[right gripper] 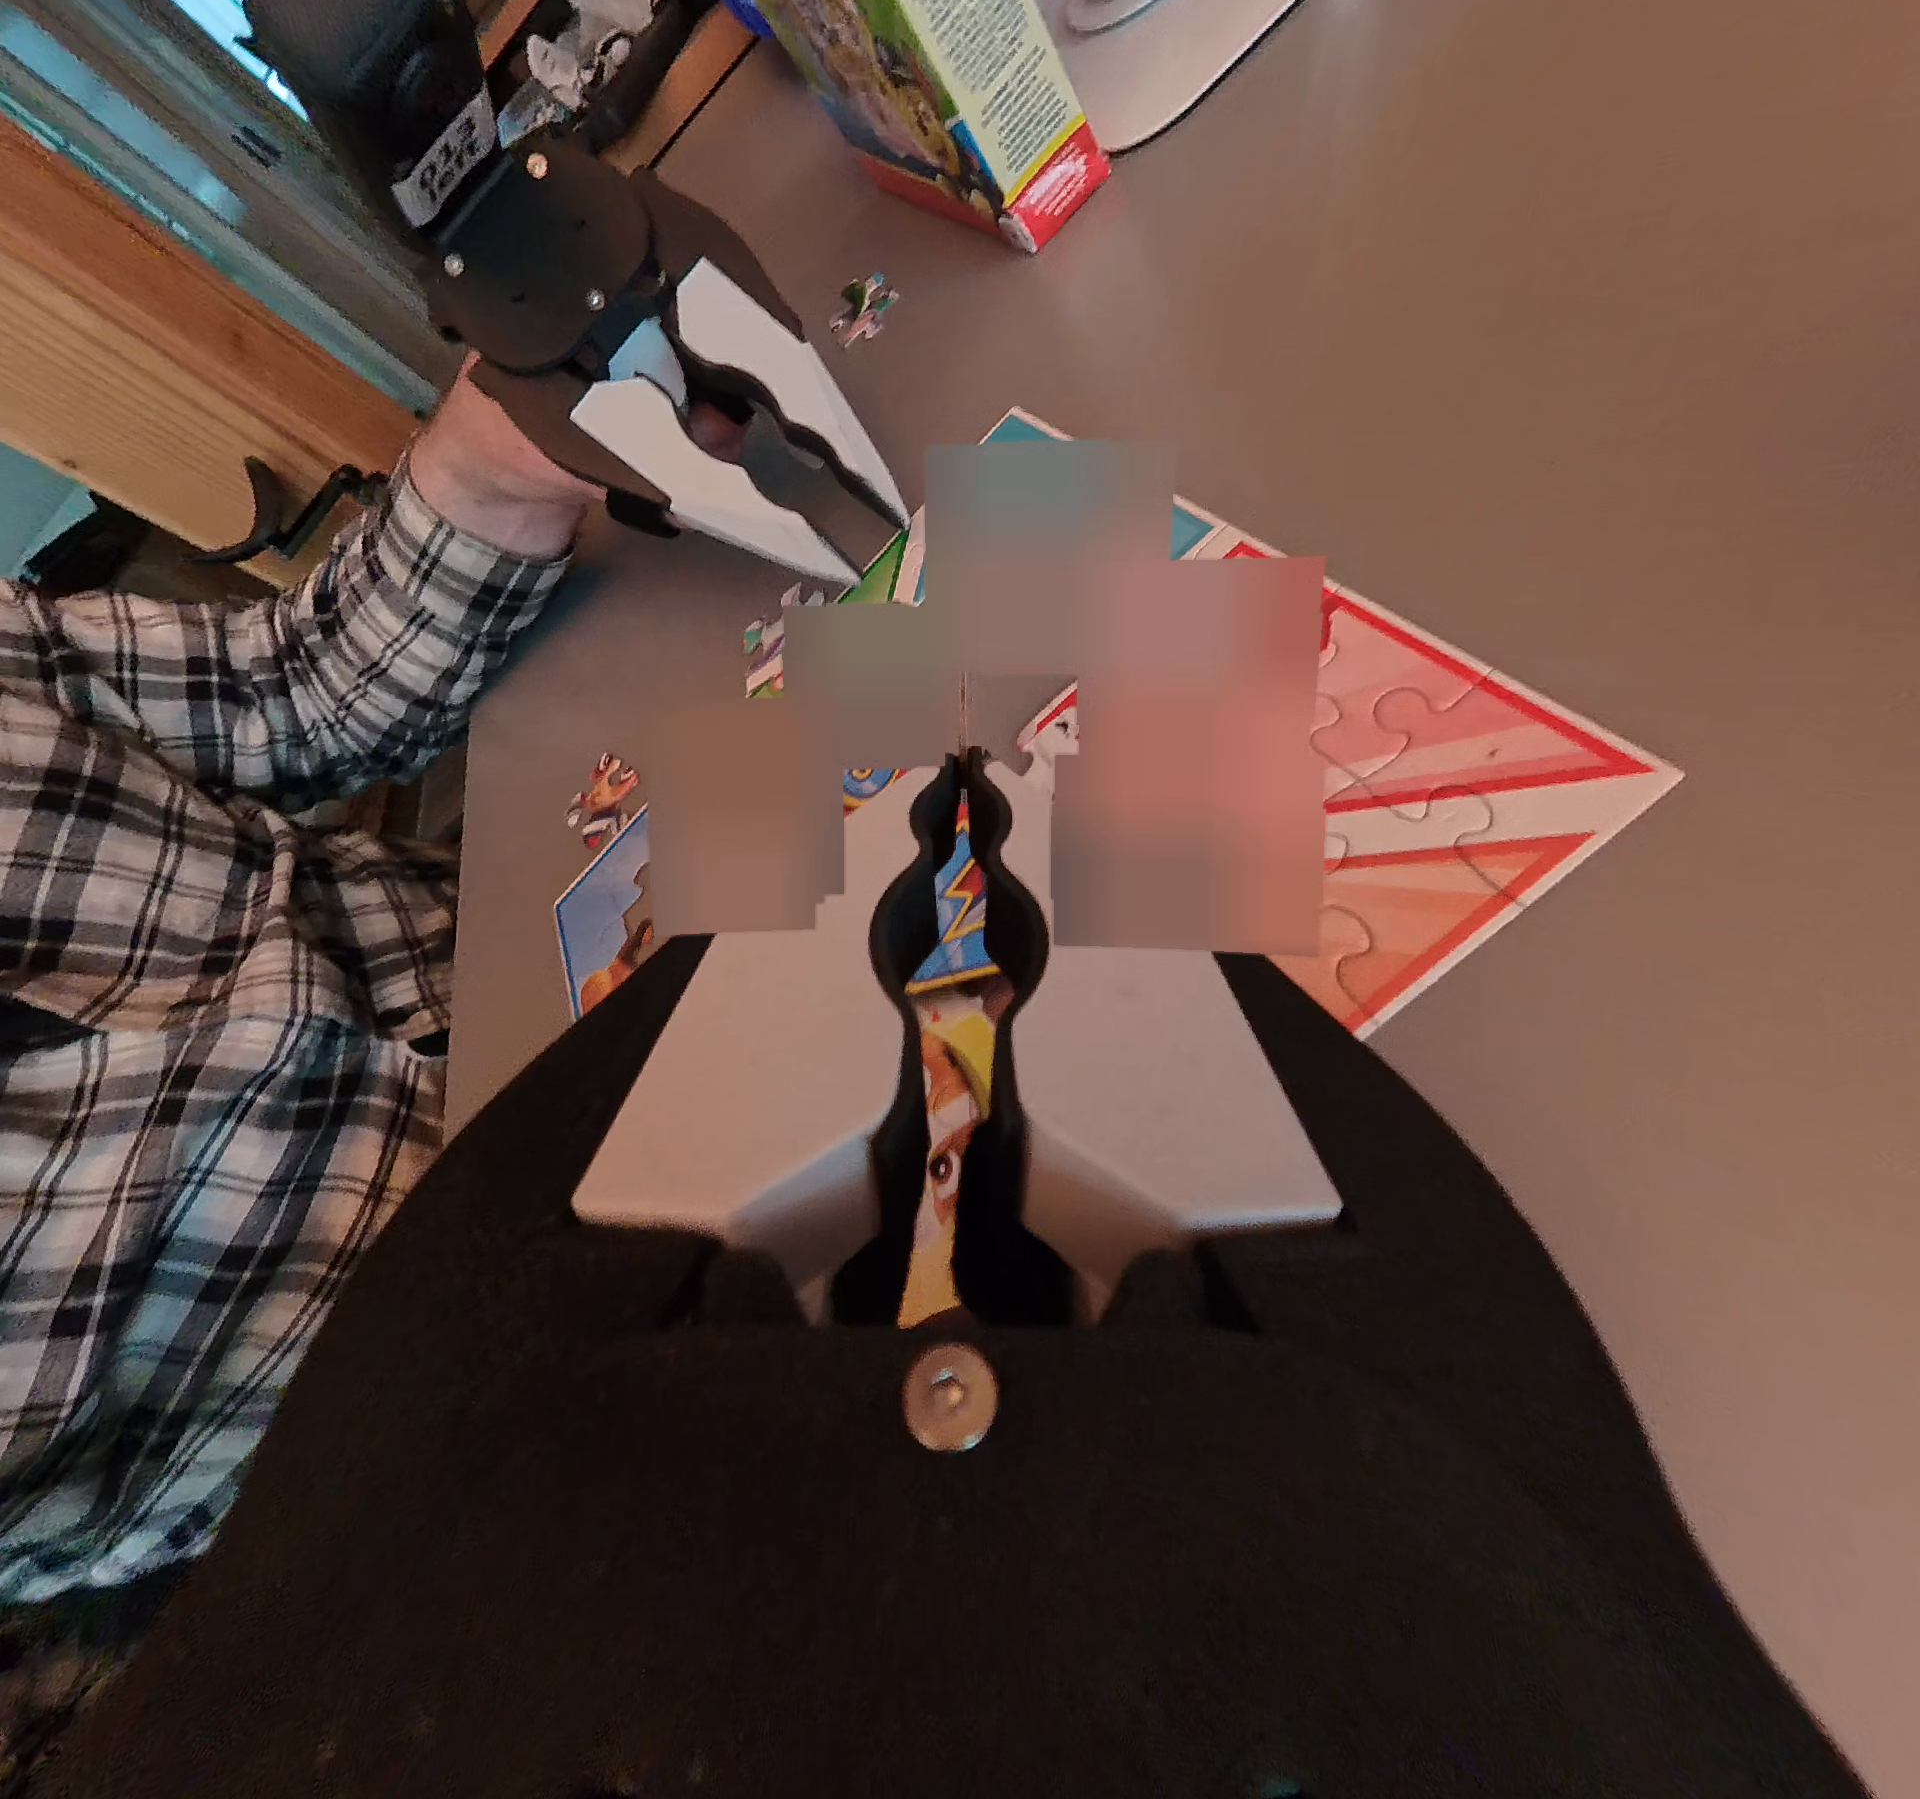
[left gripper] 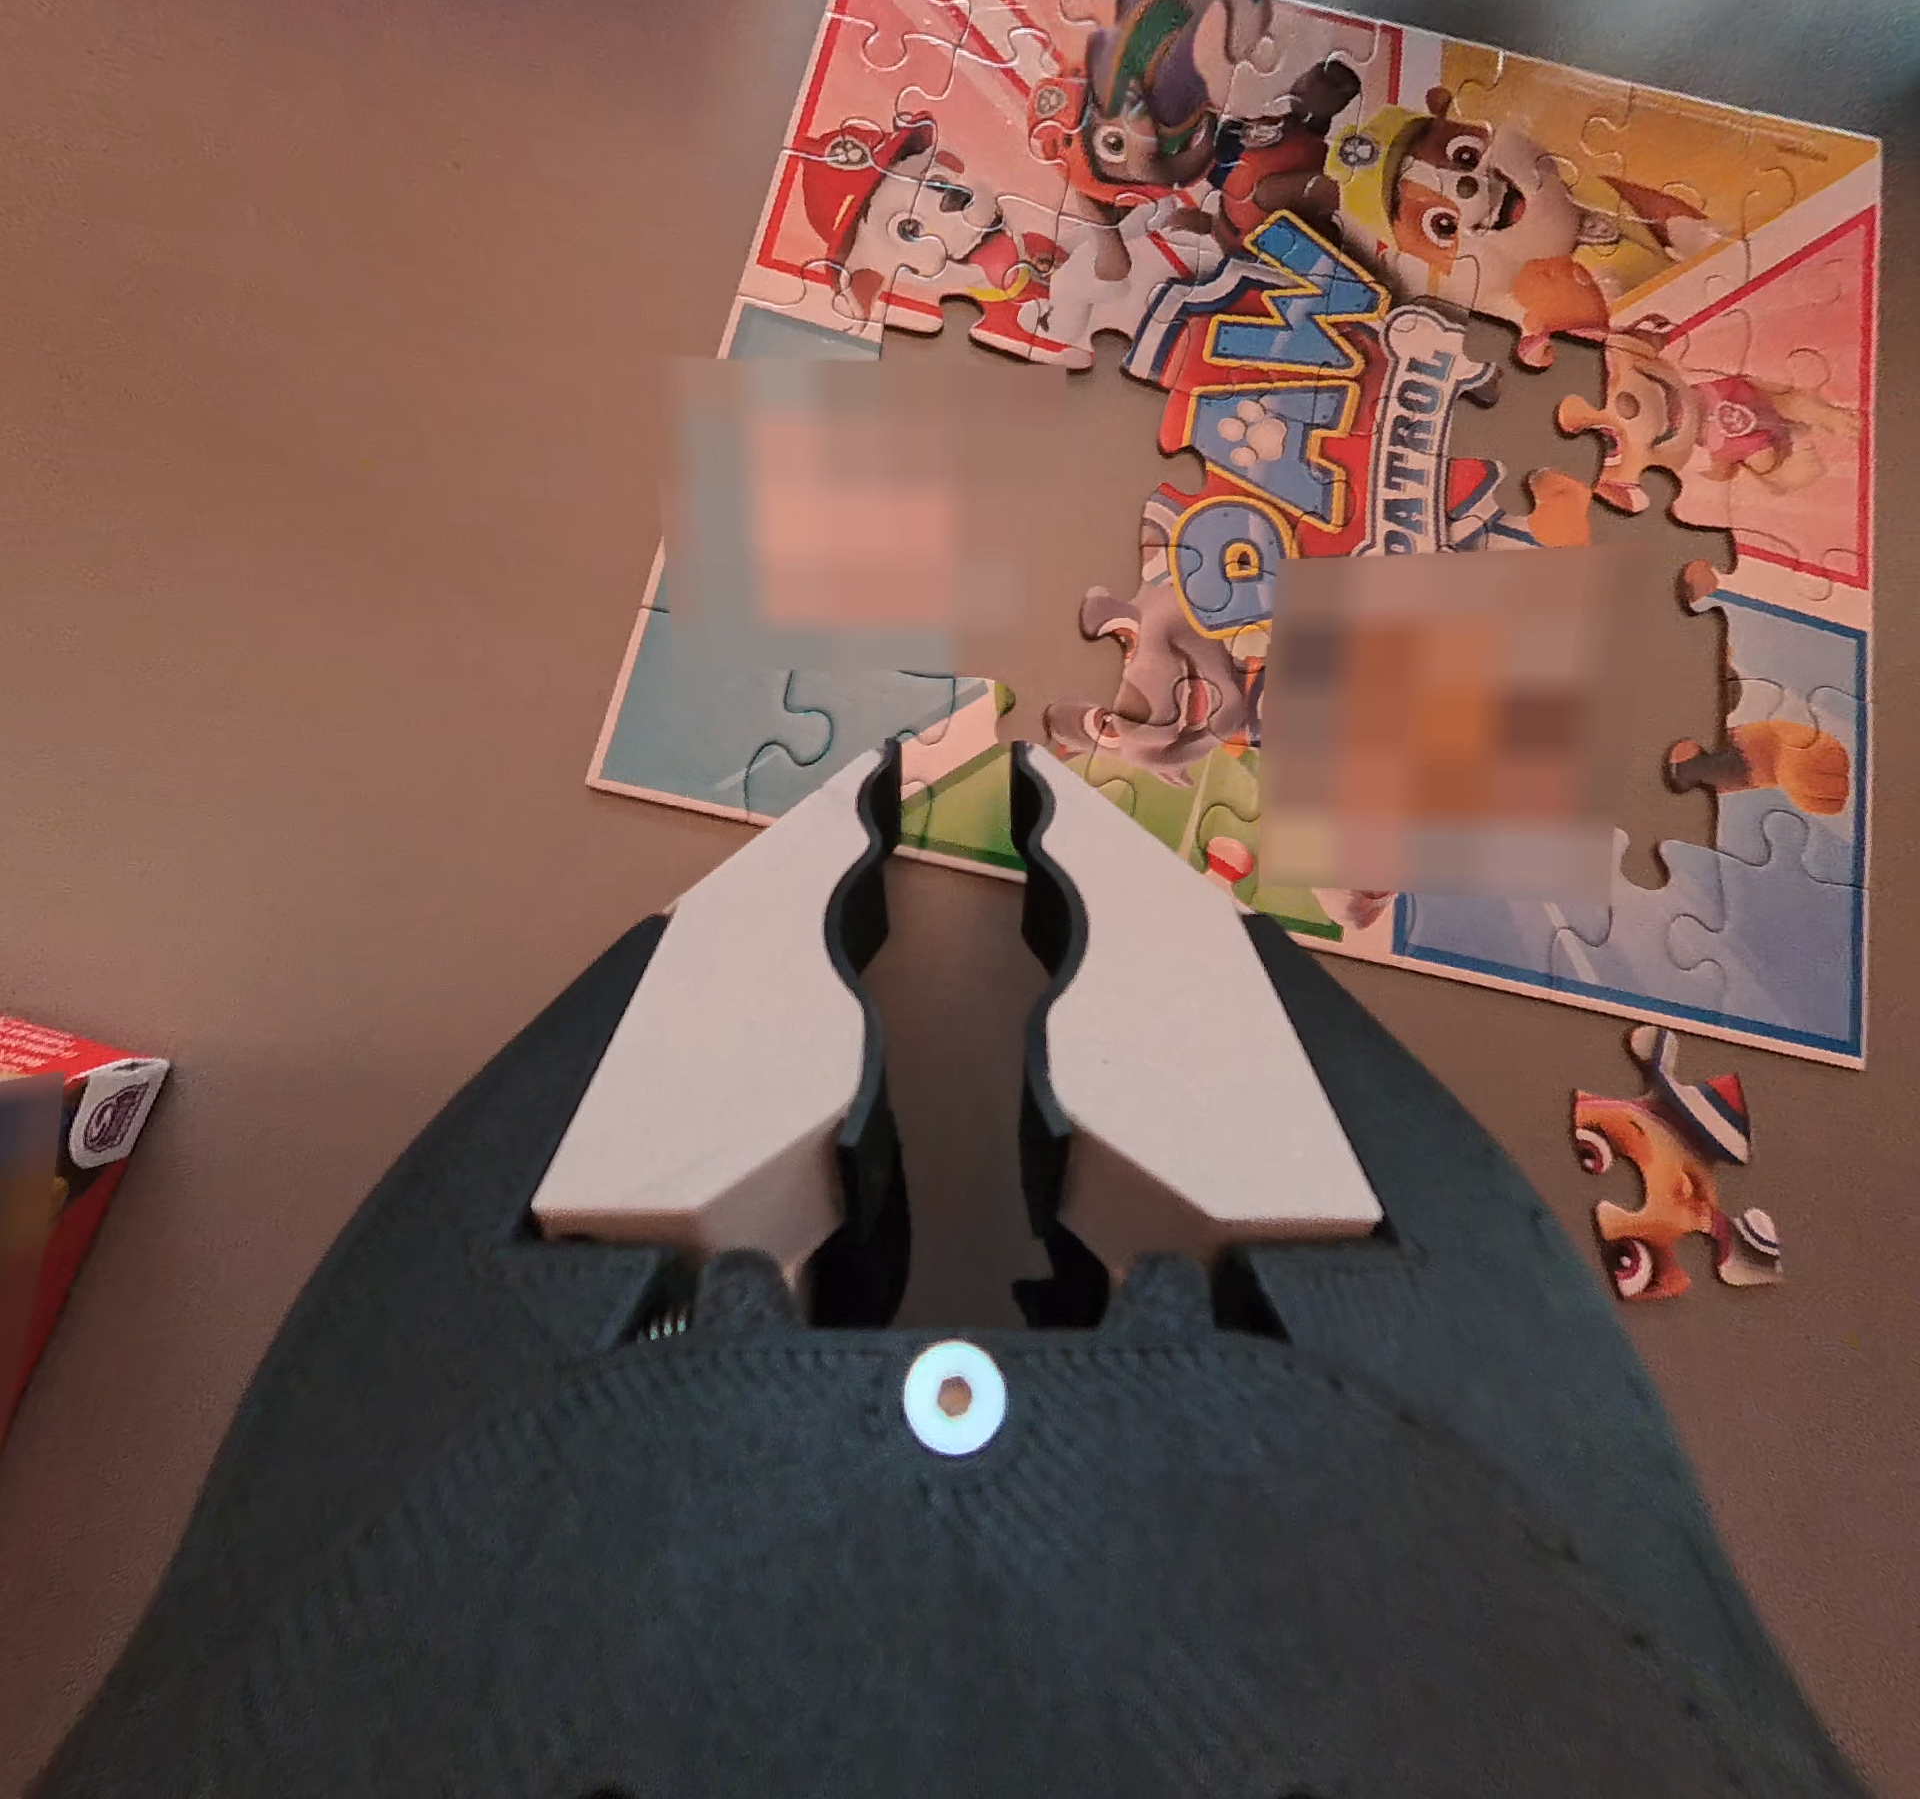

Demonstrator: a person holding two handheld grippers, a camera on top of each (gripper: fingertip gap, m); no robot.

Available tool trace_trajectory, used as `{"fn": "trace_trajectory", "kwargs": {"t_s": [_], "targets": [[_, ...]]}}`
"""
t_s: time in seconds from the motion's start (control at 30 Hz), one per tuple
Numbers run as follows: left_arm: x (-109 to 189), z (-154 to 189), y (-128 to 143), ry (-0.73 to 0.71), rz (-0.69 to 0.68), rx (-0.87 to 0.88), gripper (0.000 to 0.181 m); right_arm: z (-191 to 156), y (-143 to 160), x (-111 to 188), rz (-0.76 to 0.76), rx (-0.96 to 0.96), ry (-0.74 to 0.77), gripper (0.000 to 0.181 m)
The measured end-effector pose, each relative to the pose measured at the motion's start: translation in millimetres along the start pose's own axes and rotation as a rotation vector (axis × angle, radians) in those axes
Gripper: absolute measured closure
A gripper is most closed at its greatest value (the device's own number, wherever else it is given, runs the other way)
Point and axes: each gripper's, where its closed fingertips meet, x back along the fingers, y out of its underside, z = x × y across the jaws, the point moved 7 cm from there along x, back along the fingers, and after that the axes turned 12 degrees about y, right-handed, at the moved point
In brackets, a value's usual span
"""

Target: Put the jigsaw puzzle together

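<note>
A colourful cartoon jigsaw puzzle [left gripper: 1766, 222] lies partly joined on the brown table, with open gaps in its middle. It also shows in the right wrist view [right gripper: 1455, 814]. My left gripper [left gripper: 956, 762] is open and empty over the puzzle's near edge; it also shows in the right wrist view [right gripper: 883, 549]. My right gripper [right gripper: 964, 775] is shut on a puzzle piece [right gripper: 964, 721], seen edge-on and held above the puzzle. In the left wrist view that piece [left gripper: 1174, 4] hangs over the puzzle's far side. A loose piece [left gripper: 1673, 1178] lies beside the puzzle's near right corner.
A red puzzle box [left gripper: 62, 1178] lies at the left edge and stands upright in the right wrist view [right gripper: 935, 56]. More loose pieces [right gripper: 862, 310] [right gripper: 764, 648] [right gripper: 603, 799] lie around the puzzle. A plaid sleeve [right gripper: 208, 814] is at the left. A white mat [right gripper: 1195, 35] lies far back. There is about 15 centimetres between the tips of the two grippers.
</note>
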Motion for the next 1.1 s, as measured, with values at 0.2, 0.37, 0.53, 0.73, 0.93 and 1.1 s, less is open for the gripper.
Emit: {"fn": "trace_trajectory", "kwargs": {"t_s": [0.2, 0.37, 0.53, 0.73, 0.93, 1.1], "targets": [[-1.6, 7.3, -4.6, 0.046, 0.023, -0.034, 0.158, -5.0, 8.7, 0.4, -0.050, 0.024, -0.034, 0.181], [-2.9, 24.8, -26.2, 0.143, 0.202, -0.081, 0.157, -15.8, 11.4, -10.5, -0.085, 0.049, -0.108, 0.181], [-20.6, 44.3, -44.9, 0.207, 0.269, -0.107, 0.159, -33.9, 13.4, -24.9, -0.122, 0.116, -0.178, 0.181], [-32.7, 44.3, -44.9, 0.080, 0.167, -0.220, 0.163, -38.1, 8.5, -24.9, -0.088, 0.109, -0.202, 0.181], [-26.6, 48.9, -47.1, -0.152, 0.117, -0.517, 0.171, -37.6, 5.0, -23.2, -0.059, 0.072, -0.220, 0.181], [-29.4, 50.9, -49.3, -0.255, 0.078, -0.594, 0.172, -33.1, 3.3, -24.8, -0.044, 0.034, -0.213, 0.181]]}}
